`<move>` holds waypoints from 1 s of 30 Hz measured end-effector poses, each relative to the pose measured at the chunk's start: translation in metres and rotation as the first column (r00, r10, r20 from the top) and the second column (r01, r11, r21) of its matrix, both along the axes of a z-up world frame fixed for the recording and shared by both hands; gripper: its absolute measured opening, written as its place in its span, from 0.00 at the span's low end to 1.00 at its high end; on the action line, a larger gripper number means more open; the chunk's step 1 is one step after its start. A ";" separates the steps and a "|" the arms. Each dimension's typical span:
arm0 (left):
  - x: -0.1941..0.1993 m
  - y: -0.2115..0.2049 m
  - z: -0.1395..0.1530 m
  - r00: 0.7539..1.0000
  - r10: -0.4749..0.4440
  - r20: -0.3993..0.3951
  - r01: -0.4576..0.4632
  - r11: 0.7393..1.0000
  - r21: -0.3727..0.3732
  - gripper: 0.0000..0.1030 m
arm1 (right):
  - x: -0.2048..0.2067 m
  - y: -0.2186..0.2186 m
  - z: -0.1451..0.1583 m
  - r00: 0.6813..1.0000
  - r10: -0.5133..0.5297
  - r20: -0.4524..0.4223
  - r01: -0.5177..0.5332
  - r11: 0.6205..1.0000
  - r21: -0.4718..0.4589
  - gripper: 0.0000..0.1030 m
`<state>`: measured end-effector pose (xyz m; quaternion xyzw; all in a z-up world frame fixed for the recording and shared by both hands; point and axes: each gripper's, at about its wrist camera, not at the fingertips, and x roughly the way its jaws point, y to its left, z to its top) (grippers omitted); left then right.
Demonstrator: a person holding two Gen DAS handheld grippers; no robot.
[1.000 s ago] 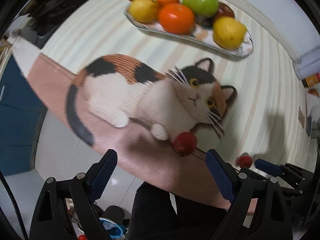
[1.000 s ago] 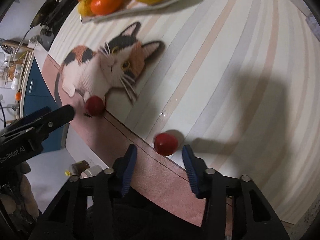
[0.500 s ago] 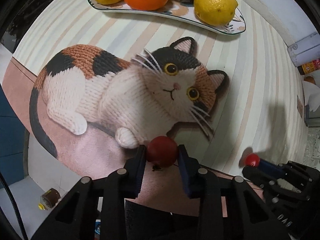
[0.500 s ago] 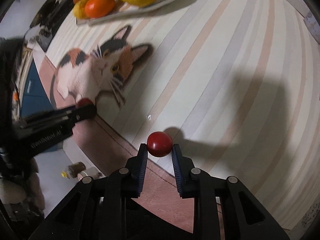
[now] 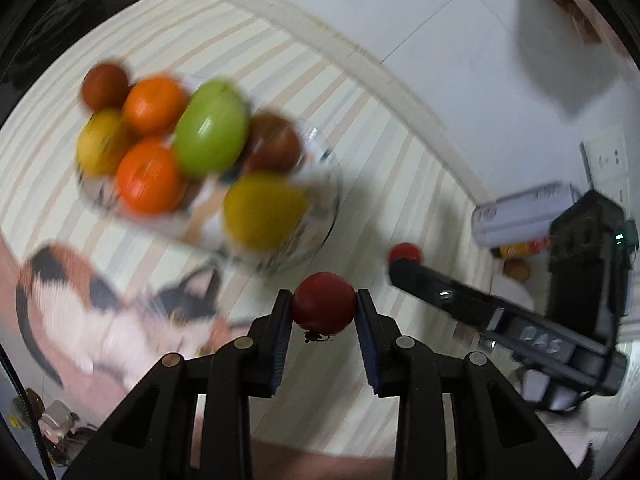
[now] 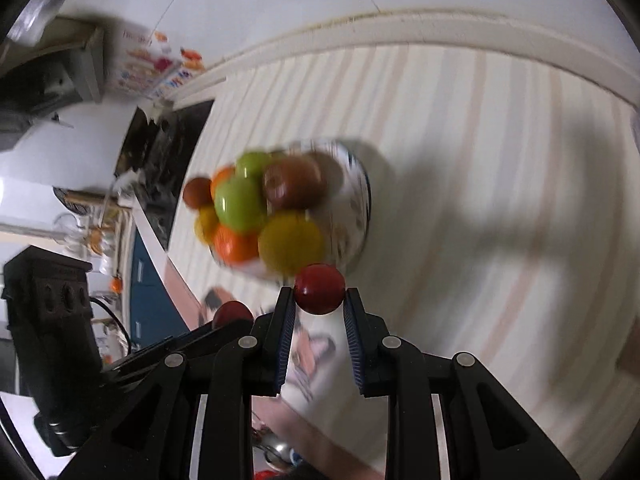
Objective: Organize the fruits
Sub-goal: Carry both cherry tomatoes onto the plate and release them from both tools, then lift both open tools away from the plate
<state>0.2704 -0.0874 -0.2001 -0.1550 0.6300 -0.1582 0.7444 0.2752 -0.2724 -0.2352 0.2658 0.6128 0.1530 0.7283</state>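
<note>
My left gripper (image 5: 323,307) is shut on a small dark-red fruit (image 5: 323,309), lifted above the striped tablecloth (image 5: 392,168). My right gripper (image 6: 319,296) is shut on a second small red fruit (image 6: 319,289). Ahead of both lies an oval plate (image 5: 324,184) piled with oranges (image 5: 149,179), a green apple (image 5: 210,128), lemons (image 5: 262,210) and darker red fruits; it appears again as the plate (image 6: 362,200) in the right wrist view. The right gripper (image 5: 404,256) shows at the right of the left wrist view, holding its red fruit. The left gripper (image 6: 232,314) shows low left in the right wrist view.
A knitted cat picture (image 5: 100,312) covers the cloth's near side. A white box (image 5: 524,212) and a small jar stand at the table's right end by the wall. A dark stove top (image 6: 160,148) and shelves lie beyond the table's left end.
Both grippers closed on their red fruits, lifted them off the cloth and swung toward the fruit plate, which now sits much nearer in both blurred views.
</note>
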 end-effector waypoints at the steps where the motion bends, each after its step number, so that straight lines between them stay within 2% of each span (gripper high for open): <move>1: 0.012 -0.006 0.004 1.000 -0.009 0.005 0.009 1.000 0.009 0.28 | 0.007 -0.003 -0.003 1.000 -0.005 -0.005 0.005 1.000 0.013 0.26; 3: 0.038 -0.013 0.007 0.999 -0.037 0.002 0.037 0.999 0.037 0.28 | 0.019 -0.003 -0.016 1.000 -0.010 -0.027 0.011 0.999 0.052 0.26; 6: 0.076 -0.022 -0.003 0.996 -0.086 -0.038 0.088 0.993 0.083 0.28 | 0.028 -0.005 -0.036 0.998 -0.024 -0.063 0.030 0.994 0.101 0.26; 10: 0.115 -0.044 -0.021 0.980 -0.163 -0.112 0.181 0.967 0.180 0.28 | 0.032 0.000 -0.065 0.992 -0.049 -0.118 0.070 0.981 0.181 0.26; 17: 0.139 -0.066 -0.050 0.951 -0.230 -0.206 0.279 0.926 0.255 0.28 | 0.035 -0.005 -0.087 0.983 -0.047 -0.175 0.083 0.976 0.200 0.27; 18: 0.139 -0.068 -0.052 0.949 -0.237 -0.209 0.287 0.922 0.258 0.29 | 0.037 -0.005 -0.089 0.981 -0.048 -0.190 0.086 0.977 0.196 0.36; 19: 0.138 -0.070 -0.054 0.948 -0.237 -0.212 0.289 0.920 0.263 0.30 | 0.038 -0.005 -0.090 0.978 -0.053 -0.200 0.091 0.978 0.190 0.54; 21: 0.140 -0.071 -0.056 0.948 -0.226 -0.224 0.283 0.920 0.272 0.30 | 0.036 -0.011 -0.089 0.978 -0.057 -0.202 0.095 0.978 0.185 0.67; 23: 0.142 -0.072 -0.055 0.950 -0.217 -0.226 0.275 0.923 0.268 0.40 | 0.034 -0.013 -0.088 0.977 -0.058 -0.205 0.098 0.977 0.191 0.67; 25: 0.144 -0.074 -0.054 0.954 -0.207 -0.216 0.263 0.924 0.278 0.69 | 0.031 -0.016 -0.083 0.979 -0.061 -0.192 0.095 0.980 0.175 0.67; 27: 0.142 -0.069 -0.045 0.962 -0.199 -0.188 0.247 0.926 0.286 0.75 | 0.027 -0.016 -0.070 0.987 -0.055 -0.151 0.073 0.991 0.116 0.68; 30: 0.136 -0.056 -0.030 0.975 -0.171 -0.141 0.206 0.932 0.297 0.76 | 0.021 -0.007 -0.049 0.997 -0.027 -0.079 0.025 1.000 -0.018 0.84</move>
